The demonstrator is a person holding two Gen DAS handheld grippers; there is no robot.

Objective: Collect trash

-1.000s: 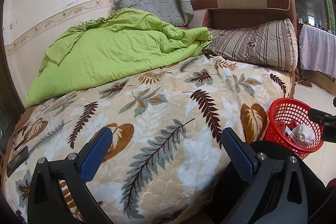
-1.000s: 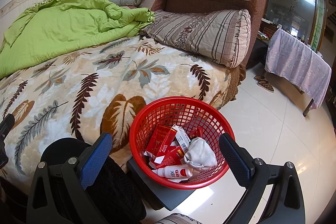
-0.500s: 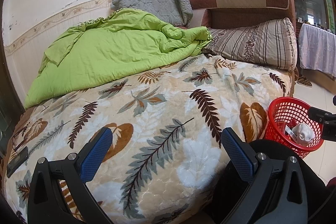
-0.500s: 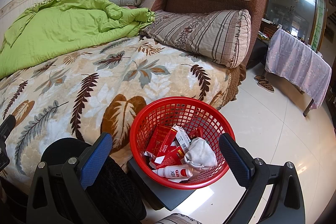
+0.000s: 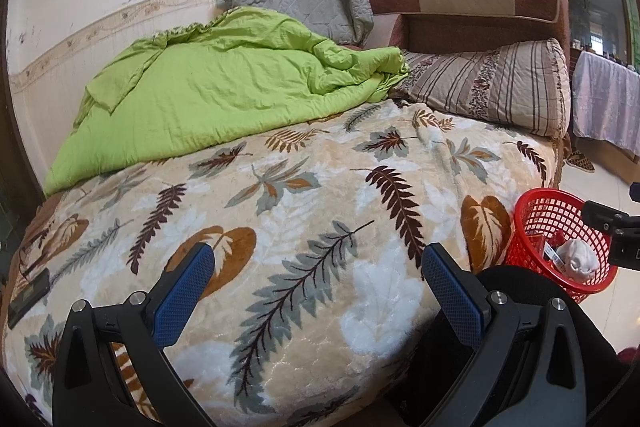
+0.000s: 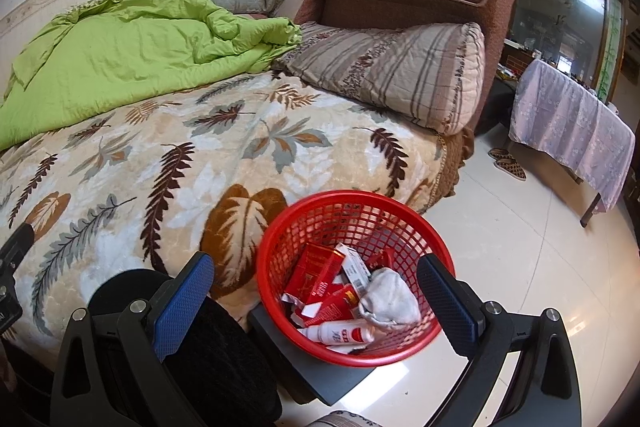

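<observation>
A: Left wrist view first: the left gripper [image 5: 316, 287] has its jaws wide apart with nothing between them. It hangs over the near edge of the bed [image 5: 280, 227], above the leaf-pattern blanket [image 5: 304, 187].

B: And the other one?

A: In the right wrist view the right gripper [image 6: 316, 291] is also spread apart and empty. It points down at the red basket [image 6: 400, 223], which shows between its two blue pads [image 6: 184, 295].

B: Why do you think they are held so?

A: My guess is that both are between two grasps. The right one stays close to the basket because the trash goes there. The left one faces the bed, maybe to search for more.

B: Where does the basket stand?

A: On a dark flat block [image 6: 328, 371] on the floor [image 6: 520, 267], just beside the right edge of the bed, near the foot corner. So it is easy to reach from the bed.

B: What is inside it?

A: Red packets [image 6: 316, 271], a white box with a barcode [image 6: 354, 267], a white tube with red print [image 6: 340, 333], and a crumpled grey-white wad [image 6: 390, 299], maybe a sock or tissue. I cannot tell which.

B: Is some trash left on the bed?

A: I see none on the blanket. There is only a green quilt [image 5: 224, 83] toward the far left corner, a striped pillow [image 5: 488, 83] by the headboard, and a flat dark thing [image 5: 28, 295] at the left edge, perhaps a phone. I judge the collecting is nearly finished.
</observation>
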